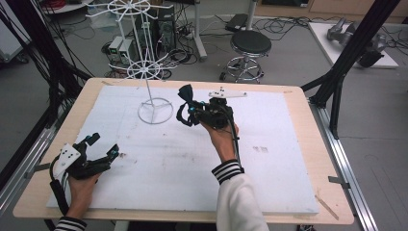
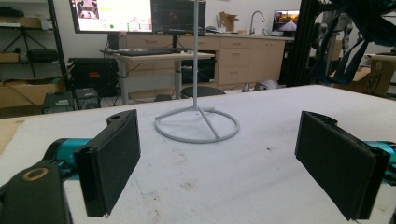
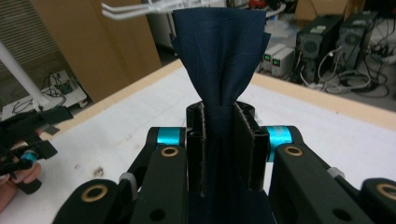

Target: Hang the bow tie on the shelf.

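Right tongs point(image 3: 219, 140) clamp the knot of a dark navy fabric bow tie point(image 3: 219, 56), lifted above the white foam-covered tabletop point(image 1: 202, 163) beside the white wire display stand point(image 1: 155, 109). Left tongs point(image 2: 233, 158) rest wide, empty. Judged: pickup done; hanging probably remains.

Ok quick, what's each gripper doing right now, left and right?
Left gripper: open, holding nothing.
Right gripper: closed on the dark blue bow tie, raised off the table.
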A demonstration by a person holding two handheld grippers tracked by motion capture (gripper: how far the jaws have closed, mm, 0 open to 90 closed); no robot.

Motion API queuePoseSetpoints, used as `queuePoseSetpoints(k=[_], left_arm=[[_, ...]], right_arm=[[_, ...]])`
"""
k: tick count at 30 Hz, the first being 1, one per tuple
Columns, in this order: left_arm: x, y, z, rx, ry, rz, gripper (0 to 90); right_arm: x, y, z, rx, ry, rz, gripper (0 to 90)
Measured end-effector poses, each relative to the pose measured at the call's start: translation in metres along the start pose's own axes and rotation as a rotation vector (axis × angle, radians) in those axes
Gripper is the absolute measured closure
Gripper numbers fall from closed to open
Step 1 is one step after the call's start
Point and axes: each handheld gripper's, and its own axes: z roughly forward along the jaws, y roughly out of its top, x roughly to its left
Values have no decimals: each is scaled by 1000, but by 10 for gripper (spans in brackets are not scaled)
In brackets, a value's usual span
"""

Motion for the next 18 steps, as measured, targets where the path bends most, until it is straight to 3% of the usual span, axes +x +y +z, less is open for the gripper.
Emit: queuePoseSetpoints(k=[7,18], left_arm=[[0,0,0,3,0,-2,145],[0,0,0,2,0,-5,145]], right_arm=[[3,11,1,-29,22,-8,758],[20,32,9,-57,59,-46,758]])
